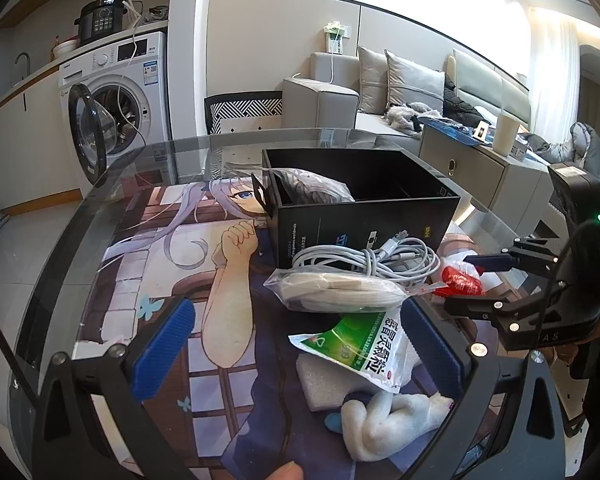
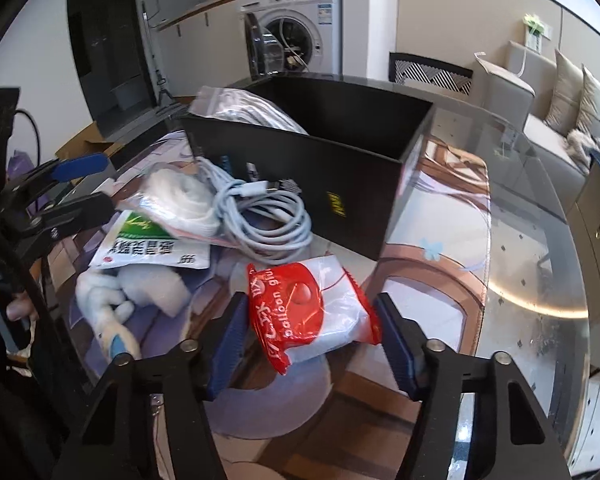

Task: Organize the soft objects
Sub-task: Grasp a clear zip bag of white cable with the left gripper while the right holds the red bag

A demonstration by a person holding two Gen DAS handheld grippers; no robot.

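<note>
On the glass table (image 2: 540,240), near its middle, the red-and-white packet (image 2: 312,312) is lying just in front of the black box's (image 2: 340,168) near wall, and the right gripper (image 2: 310,342) is clamping it, both blue pads pressing its two ends. The left gripper (image 1: 300,344) is hanging with its jaws spread wide over the green-and-white sachet (image 1: 364,340), gripping nothing. A coiled white cable (image 2: 260,216) is lying against the box.

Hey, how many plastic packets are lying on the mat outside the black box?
3: a red-and-white packet between the right tongs, a green-and-white sachet beside the white plush, and a clear bag under the cable. Others may be hidden.
</note>
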